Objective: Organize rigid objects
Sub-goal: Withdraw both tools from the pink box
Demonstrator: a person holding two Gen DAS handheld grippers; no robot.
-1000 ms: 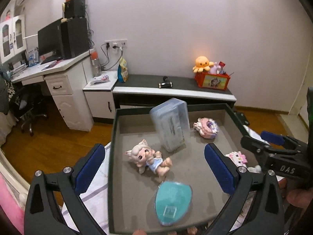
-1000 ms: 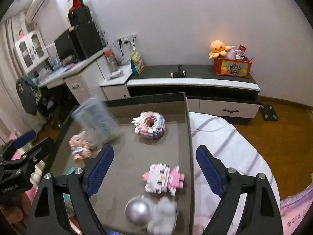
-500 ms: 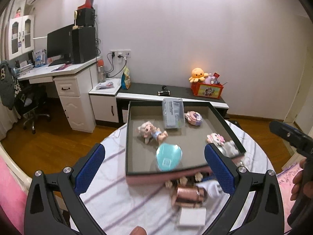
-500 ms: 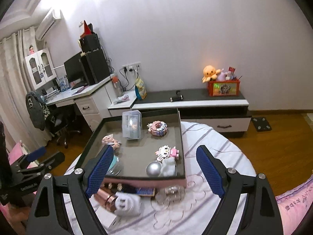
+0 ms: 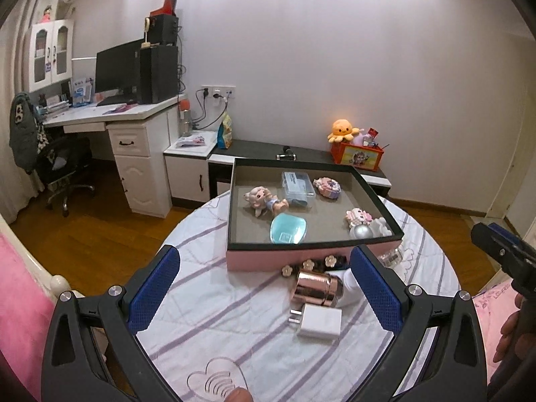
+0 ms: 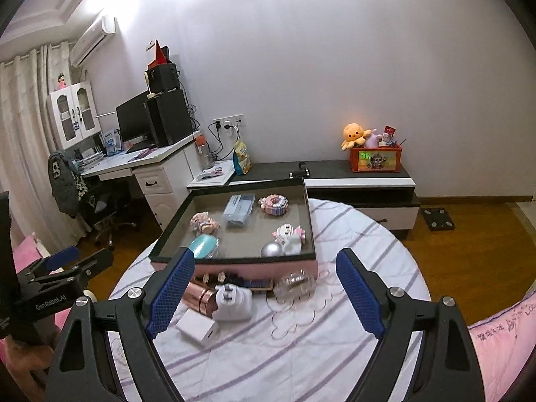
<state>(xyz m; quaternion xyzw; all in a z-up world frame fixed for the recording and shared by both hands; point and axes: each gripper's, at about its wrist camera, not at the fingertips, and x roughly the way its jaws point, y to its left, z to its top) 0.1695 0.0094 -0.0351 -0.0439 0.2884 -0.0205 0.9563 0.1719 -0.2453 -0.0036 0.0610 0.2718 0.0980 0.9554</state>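
The left gripper (image 5: 264,289), black-framed with dimpled blue rubber pads, stands spread wide and holds nothing; the right gripper (image 6: 264,296), built the same, is likewise spread and empty. Both hover over a round table draped in a white quilted cloth with lilac stripes (image 5: 234,315).

Nearest on the cloth lies a flat white square plug adapter (image 5: 320,321), its metal prongs pointing left. Just beyond it, touching or almost so, a glossy rose-gold metal cylinder (image 5: 313,289) lies on its side, with a soft-looking white lump (image 6: 232,301) beside it. To the right sits a clear, faceted container (image 6: 296,283), perhaps glass, though the view is too small to be sure.

Behind these stands a shallow rectangular tray with pink side walls, a black rim and a grey felt-like floor (image 5: 268,261). Inside, at the front, rest a smooth teal oval case (image 5: 288,229) and a shiny silver ball (image 5: 361,231). Mid-tray are a pale doll figurine lying down (image 5: 263,199) and a pink-and-white brick-built figure (image 5: 358,217). Farthest back lie a translucent blue-tinted plastic box (image 5: 296,189) and a round pink brick-built piece (image 5: 327,187).
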